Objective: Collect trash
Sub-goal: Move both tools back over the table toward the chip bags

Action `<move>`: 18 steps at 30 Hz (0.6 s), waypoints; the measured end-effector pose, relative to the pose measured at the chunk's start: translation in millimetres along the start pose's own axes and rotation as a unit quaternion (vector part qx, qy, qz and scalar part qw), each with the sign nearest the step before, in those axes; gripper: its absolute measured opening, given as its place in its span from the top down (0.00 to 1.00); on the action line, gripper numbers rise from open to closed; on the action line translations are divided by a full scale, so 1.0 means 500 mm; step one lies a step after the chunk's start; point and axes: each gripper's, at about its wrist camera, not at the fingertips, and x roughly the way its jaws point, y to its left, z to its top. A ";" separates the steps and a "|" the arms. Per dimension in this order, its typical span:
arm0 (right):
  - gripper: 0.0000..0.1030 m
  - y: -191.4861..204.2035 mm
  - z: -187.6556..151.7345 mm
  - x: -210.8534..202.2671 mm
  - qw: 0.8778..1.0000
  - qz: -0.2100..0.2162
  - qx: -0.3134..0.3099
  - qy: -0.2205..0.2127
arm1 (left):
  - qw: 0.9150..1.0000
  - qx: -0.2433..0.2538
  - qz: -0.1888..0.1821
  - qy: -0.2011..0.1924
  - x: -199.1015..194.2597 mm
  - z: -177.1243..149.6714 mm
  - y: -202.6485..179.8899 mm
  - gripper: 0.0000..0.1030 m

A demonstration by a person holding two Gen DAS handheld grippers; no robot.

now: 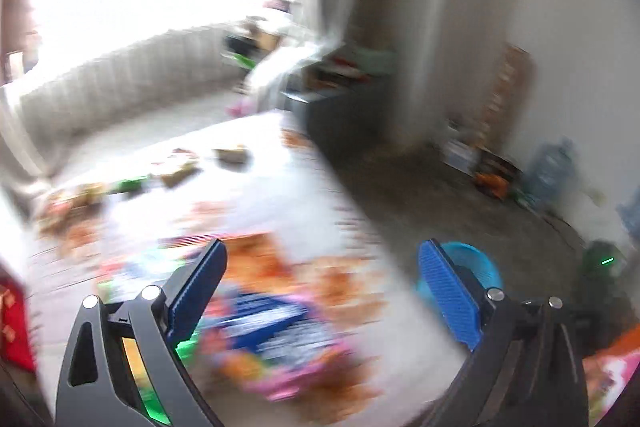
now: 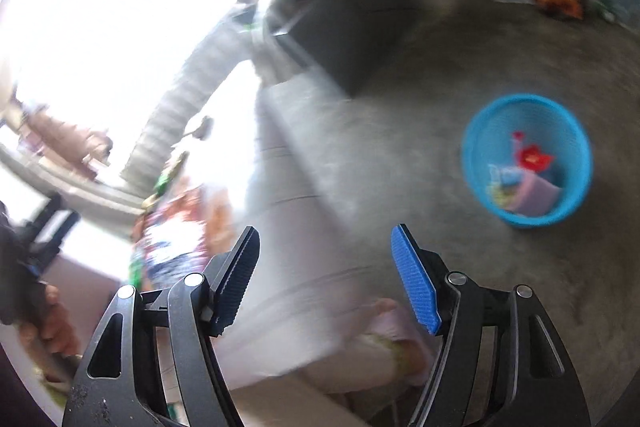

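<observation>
Wrappers, crumpled colourful plastic (image 1: pixel 256 331), litter lower centre, so the left gripper (image 1: pixel 320 291) gapes empty above; the right gripper (image 2: pixel 324 279), likewise spread, faces the round blue mesh bin (image 2: pixel 527 161).

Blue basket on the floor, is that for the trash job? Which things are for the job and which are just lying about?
For the job:
- blue basket, already holding some trash
- colourful wrappers on the white table
- left tongs and right tongs, both open and empty

Just lying about:
- water jug by the wall
- grey cabinet
</observation>
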 end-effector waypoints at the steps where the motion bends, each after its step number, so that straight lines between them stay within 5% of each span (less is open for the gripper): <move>1: 0.33 0.024 0.001 0.002 1.000 0.006 -0.017 -0.001 | 1.000 -0.011 0.021 -0.008 -0.013 -0.010 0.031 0.08; 4: 0.32 0.089 -0.008 0.025 0.998 0.026 -0.056 0.016 | 0.992 -0.077 0.097 -0.010 -0.053 -0.071 0.162 0.08; 6: 0.32 0.127 -0.017 0.042 0.996 0.049 -0.064 0.035 | 0.985 -0.130 0.113 0.003 -0.064 -0.112 0.236 0.08; 12: 0.32 0.226 -0.072 0.106 0.989 0.067 -0.096 0.094 | 0.966 -0.240 0.089 0.031 -0.062 -0.191 0.373 0.08; 18: 0.31 0.236 -0.092 0.137 0.981 0.109 -0.034 0.156 | 0.951 -0.304 0.056 0.028 -0.057 -0.241 0.440 0.08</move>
